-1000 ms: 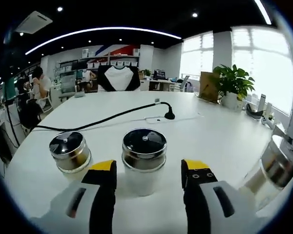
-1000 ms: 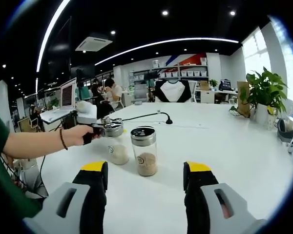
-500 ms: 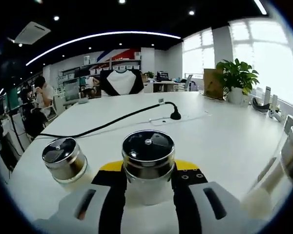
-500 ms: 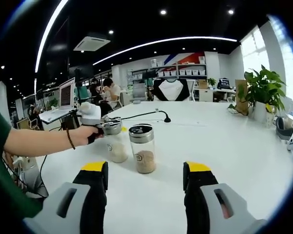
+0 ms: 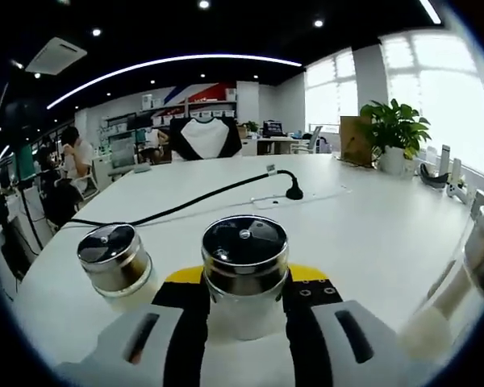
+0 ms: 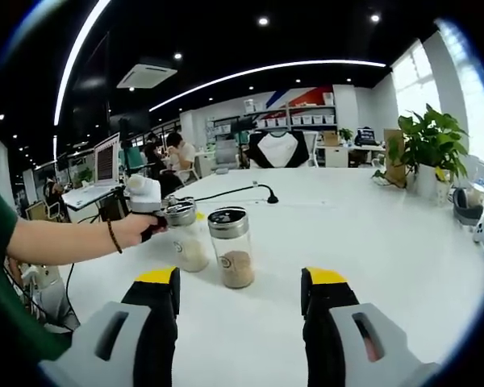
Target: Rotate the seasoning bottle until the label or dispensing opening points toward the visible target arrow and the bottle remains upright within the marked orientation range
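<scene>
Meanwhile left tool [image 5: 244, 294] clenched on upright glass seasoning bottle w/ steel lid [image 5: 244, 262] on white table [image 5: 371, 234]; right tool [image 6: 244, 302] hung released, apart from bottles.

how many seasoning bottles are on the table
3. One is clamped in the left tongs: the held bottle. A second bottle stands beside it. A third bottle sits at the left gripper view's edge, blurred. Others may be hidden.

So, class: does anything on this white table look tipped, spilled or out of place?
Nothing stands out. Both glass seasoning bottles with steel lids stand upright on the white table, contents inside; the left gripper grips one squarely.
</scene>
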Action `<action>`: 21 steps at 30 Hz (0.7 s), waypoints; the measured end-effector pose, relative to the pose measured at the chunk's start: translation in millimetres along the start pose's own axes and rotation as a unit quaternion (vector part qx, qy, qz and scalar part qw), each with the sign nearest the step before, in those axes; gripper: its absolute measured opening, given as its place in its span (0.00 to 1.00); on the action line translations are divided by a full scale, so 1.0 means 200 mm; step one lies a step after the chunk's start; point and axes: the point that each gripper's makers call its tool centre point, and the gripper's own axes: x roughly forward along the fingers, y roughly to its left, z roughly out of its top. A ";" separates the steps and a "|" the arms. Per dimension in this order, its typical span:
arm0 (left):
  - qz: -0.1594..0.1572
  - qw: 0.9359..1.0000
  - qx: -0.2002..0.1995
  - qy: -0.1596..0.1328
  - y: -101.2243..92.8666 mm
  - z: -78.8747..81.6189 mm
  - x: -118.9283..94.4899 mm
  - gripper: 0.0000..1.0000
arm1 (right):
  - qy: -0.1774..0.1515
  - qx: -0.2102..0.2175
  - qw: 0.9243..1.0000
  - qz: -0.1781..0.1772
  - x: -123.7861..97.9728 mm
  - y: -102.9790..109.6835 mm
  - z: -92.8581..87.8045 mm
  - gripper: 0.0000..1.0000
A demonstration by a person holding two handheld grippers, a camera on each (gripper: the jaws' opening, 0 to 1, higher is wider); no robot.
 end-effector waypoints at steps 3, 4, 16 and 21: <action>-0.002 1.000 -0.001 -0.001 0.00 0.00 -0.01 0.37 | 0.003 0.000 1.000 -0.003 0.00 -0.01 -0.01 0.61; -0.003 1.000 -0.002 -0.002 0.00 0.00 -0.02 0.37 | 0.003 0.001 1.000 -0.003 0.00 -0.01 -0.01 0.61; -0.007 1.000 0.002 0.002 0.00 -0.03 -0.13 0.37 | 0.006 0.002 1.000 0.004 0.02 0.01 -0.01 0.62; -0.013 1.000 0.001 0.006 -0.01 -0.04 -0.19 0.37 | 0.007 0.001 1.000 0.007 0.03 0.01 0.00 0.62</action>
